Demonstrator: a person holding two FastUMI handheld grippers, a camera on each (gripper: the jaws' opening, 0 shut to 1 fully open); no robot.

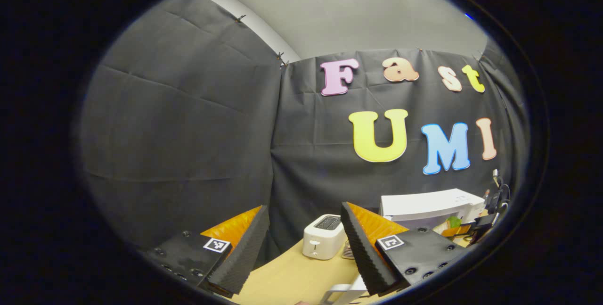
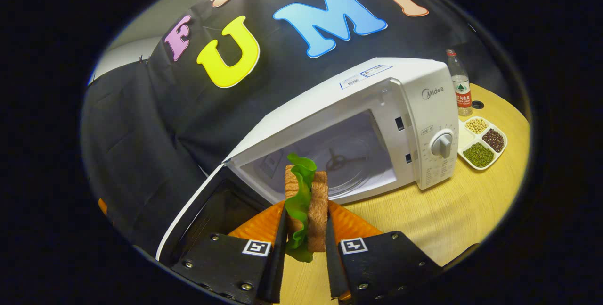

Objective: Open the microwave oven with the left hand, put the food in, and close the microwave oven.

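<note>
The sandwich (image 2: 306,206), bread with a green leaf sticking out, stands on edge clamped between the right gripper (image 2: 305,243) fingers, its long axis upright. In the right gripper view the microwave (image 2: 377,107) cavity opens at twelve to one o'clock, just ahead, with the door (image 2: 198,215) swung wide at nine o'clock. I'd say the way in is clear and a straight push forward should do. Past the microwave, at two to three o'clock, sit a divided dish of beans (image 2: 483,142) and a bottle (image 2: 459,83). The left gripper (image 1: 306,243) hangs farther off, jaws apart on nothing, a toaster (image 1: 324,236) ahead of it.
</note>
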